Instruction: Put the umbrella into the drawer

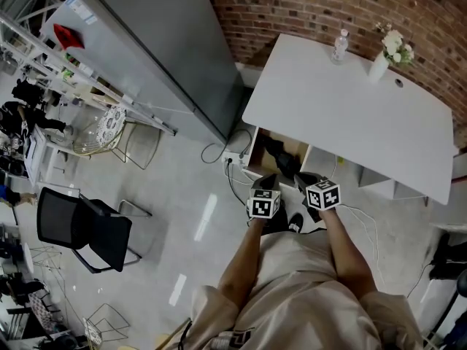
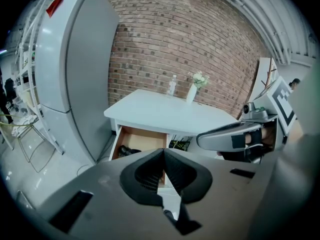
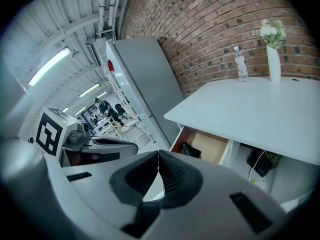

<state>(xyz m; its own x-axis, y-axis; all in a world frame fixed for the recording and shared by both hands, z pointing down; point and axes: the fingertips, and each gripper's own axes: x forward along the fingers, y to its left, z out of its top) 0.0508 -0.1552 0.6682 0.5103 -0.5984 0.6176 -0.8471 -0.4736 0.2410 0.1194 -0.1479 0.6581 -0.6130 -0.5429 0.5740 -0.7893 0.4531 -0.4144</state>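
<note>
Both of my tools are pinched fully together with nothing in them: the ribbed black pads of my left gripper (image 2: 164, 156) meet in a tight seam, and those of my right gripper (image 3: 158, 159) do the same. Ahead of and below both tips the drawer (image 2: 144, 136) stands pulled out from under the white desk (image 1: 350, 115). A dark, soft-looking folded bundle that I take to be the umbrella (image 2: 128, 151) lies inside it, towards the side nearer my left tool. What seems left is pushing the drawer shut, and that is where I see trouble. If the bundle bulges above the drawer wall, it could catch under the desk edge and jam the slide. My closed pads give only a narrow, rounded tip, which could skid off the smooth painted drawer front if I press off-centre. A hard shove might shake the desk and tip the slim white vase (image 1: 379, 65) or the clear plastic bottle (image 1: 340, 46) at its far edge. The cables (image 1: 219, 152) loop over the glossy floor just beyond my left tool and could snag. The drawer's inside is pale bare wood, flat and boxy; the desk top is matt, thin and smooth.
</note>
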